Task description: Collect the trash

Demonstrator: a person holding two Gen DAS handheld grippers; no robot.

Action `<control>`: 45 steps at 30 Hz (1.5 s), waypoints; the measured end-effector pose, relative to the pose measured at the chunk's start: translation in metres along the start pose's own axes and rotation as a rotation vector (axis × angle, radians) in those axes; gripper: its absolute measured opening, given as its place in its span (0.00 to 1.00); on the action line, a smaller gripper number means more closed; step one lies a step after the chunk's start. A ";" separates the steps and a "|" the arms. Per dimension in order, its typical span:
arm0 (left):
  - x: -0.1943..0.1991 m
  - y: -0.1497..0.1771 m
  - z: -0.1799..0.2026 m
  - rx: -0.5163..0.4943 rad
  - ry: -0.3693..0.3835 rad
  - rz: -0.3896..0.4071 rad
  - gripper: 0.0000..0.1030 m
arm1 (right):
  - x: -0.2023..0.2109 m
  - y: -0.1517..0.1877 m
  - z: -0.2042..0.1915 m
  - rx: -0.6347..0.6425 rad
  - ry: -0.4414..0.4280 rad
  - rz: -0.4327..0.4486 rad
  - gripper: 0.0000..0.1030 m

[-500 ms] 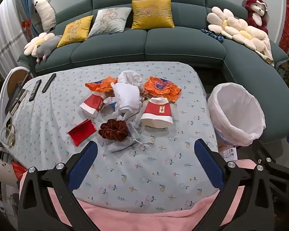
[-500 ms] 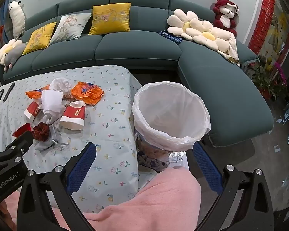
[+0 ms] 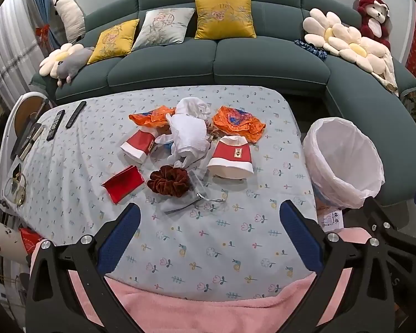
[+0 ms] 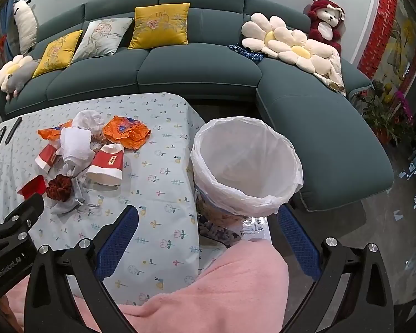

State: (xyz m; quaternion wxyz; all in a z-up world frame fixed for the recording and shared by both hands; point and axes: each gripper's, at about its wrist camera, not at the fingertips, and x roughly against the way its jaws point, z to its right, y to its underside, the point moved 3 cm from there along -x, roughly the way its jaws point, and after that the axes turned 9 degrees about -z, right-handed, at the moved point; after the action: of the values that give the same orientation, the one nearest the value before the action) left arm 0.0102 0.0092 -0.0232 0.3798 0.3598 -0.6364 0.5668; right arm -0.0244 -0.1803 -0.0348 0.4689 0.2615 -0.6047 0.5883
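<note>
A pile of trash lies mid-table: two red-and-white paper cups (image 3: pixel 231 158) (image 3: pixel 138 145), crumpled white tissue (image 3: pixel 190 134), two orange wrappers (image 3: pixel 238 123) (image 3: pixel 149 118), a red packet (image 3: pixel 123 183), a dark red scrunchie (image 3: pixel 167 180) and a small grey pouch (image 3: pixel 188 204). A bin with a white liner (image 3: pixel 344 161) (image 4: pixel 245 163) stands off the table's right edge. My left gripper (image 3: pixel 209 230) is open and empty, above the table's near part, short of the pile. My right gripper (image 4: pixel 206 236) is open and empty, near the bin's front.
The table has a floral cloth (image 3: pixel 208 249). Two remotes (image 3: pixel 65 119) lie at its far left. A pink blanket (image 3: pixel 208 310) covers the near edge. A green sofa (image 3: pixel 216 63) with cushions and plush toys curves behind and to the right.
</note>
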 end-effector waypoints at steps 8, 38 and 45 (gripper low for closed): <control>0.004 0.003 0.002 0.013 -0.013 -0.002 0.93 | 0.001 0.002 -0.006 0.008 0.002 -0.001 0.93; 0.006 0.004 0.000 0.019 -0.016 -0.008 0.93 | 0.002 0.003 -0.005 0.009 0.005 0.000 0.93; 0.006 0.005 0.000 0.019 -0.017 -0.008 0.93 | 0.001 0.004 -0.004 0.010 0.006 0.001 0.93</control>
State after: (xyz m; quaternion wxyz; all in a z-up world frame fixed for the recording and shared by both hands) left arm 0.0035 0.0095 -0.0200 0.3731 0.3709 -0.6328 0.5682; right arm -0.0270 -0.1752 -0.0357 0.4694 0.2616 -0.6004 0.5922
